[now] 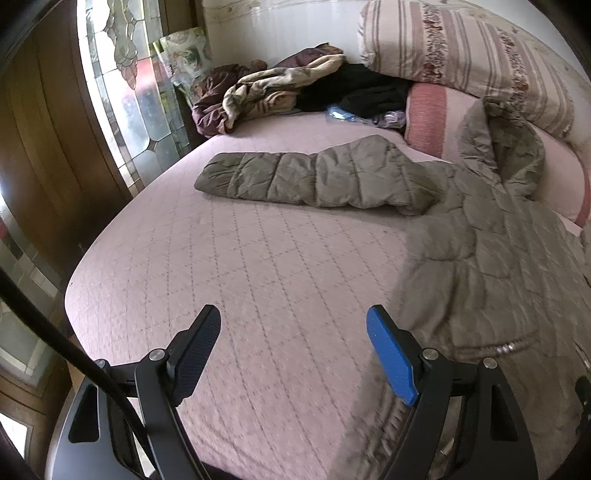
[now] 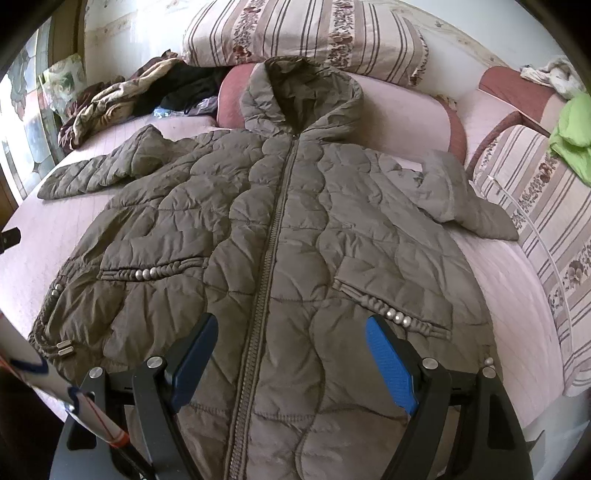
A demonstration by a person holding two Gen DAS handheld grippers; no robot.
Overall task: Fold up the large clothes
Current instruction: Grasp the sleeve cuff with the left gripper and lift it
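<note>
An olive-brown quilted hooded coat lies front up and zipped on the pink bedspread, hood toward the pillows. Its left sleeve stretches out sideways; its right sleeve is bent near the striped cushion. In the left wrist view the coat's body fills the right side. My left gripper is open and empty above the bare bedspread, left of the coat's hem. My right gripper is open and empty, just above the coat's lower front, straddling the zipper.
A heap of brown, beige and black clothes lies at the bed's far left corner. Striped pillows and a pink bolster line the head. A striped cushion and green cloth are on the right. A stained-glass window is left.
</note>
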